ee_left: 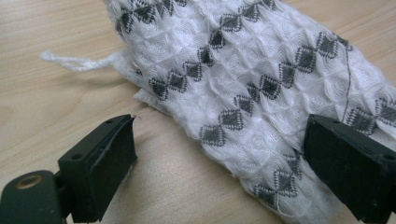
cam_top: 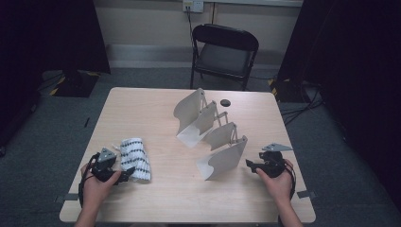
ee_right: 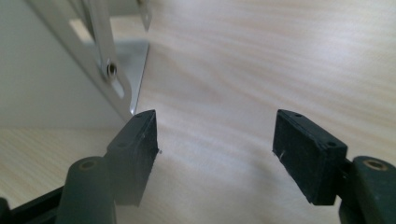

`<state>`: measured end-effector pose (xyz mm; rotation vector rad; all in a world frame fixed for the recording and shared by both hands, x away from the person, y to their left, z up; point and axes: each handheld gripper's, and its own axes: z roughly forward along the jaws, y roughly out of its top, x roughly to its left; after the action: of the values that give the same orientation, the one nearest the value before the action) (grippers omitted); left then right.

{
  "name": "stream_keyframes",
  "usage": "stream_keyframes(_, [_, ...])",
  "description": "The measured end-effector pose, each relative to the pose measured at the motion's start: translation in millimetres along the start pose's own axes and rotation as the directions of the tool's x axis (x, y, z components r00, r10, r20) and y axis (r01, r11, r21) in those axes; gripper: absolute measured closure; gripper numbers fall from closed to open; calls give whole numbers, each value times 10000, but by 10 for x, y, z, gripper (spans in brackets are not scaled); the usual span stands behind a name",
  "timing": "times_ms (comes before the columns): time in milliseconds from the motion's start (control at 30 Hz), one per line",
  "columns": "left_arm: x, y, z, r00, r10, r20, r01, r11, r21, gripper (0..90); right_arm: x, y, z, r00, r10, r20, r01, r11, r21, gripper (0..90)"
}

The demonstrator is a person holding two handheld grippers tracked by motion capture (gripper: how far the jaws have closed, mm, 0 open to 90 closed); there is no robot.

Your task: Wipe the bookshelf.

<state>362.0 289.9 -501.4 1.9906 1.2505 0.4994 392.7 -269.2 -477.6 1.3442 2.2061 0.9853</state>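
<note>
A rolled white cloth (cam_top: 135,158) with a dark diamond pattern lies at the table's near left, and a loose cord trails from its far end (ee_left: 70,63). My left gripper (cam_top: 126,174) is open at the roll's near end. In the left gripper view, the cloth (ee_left: 243,79) runs between the wide jaws (ee_left: 223,128), one pad over the bare wood, the other at the fabric's side. A grey folding rack of hinged panels (cam_top: 213,127) stands mid-table. My right gripper (cam_top: 250,164) is open just right of its nearest panel (ee_right: 46,70), low over the wood, with nothing between its fingers (ee_right: 215,122).
The wooden table (cam_top: 156,109) has a small black round disc (cam_top: 225,102) at its far edge behind the rack. A black folding chair (cam_top: 224,52) stands beyond the table. Dark curtains hang on both sides.
</note>
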Motion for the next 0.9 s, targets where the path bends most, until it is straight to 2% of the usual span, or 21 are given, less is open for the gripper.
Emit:
stream_keyframes(233, [-3,5,5,10000,6,39,-6,10000,15,93,57,-122,110,9991,-419,54,417,9985,358,199])
stream_keyframes(400, [-10,7,13,9999,-111,64,111,9999,-47,93,71,-178,120,9991,-396,122,396,9992,-4,146])
stream_keyframes(500, [-12,12,9,9999,-141,90,141,9999,-15,96,69,-194,116,9990,-419,163,420,9991,-65,144])
stream_keyframes(567, [-17,26,-12,10000,-31,94,29,9999,148,126,70,-197,111,9990,-414,158,415,9991,-61,143])
stream_keyframes(600, [-37,38,-22,9999,-120,88,119,9998,168,151,70,-197,112,9990,-410,158,411,9991,-61,143])
stream_keyframes(700, [-75,99,-79,9998,40,-203,-32,9991,421,177,70,-197,112,9991,-393,161,394,9992,-55,143])
stream_keyframes(800, [-69,144,-133,9992,-275,-299,290,9984,491,203,71,-200,110,9991,-389,170,390,9992,-53,143])
stream_keyframes(900, [-45,189,-159,9982,-541,-272,550,9980,303,230,71,-200,110,9990,-406,170,407,9992,-59,143])
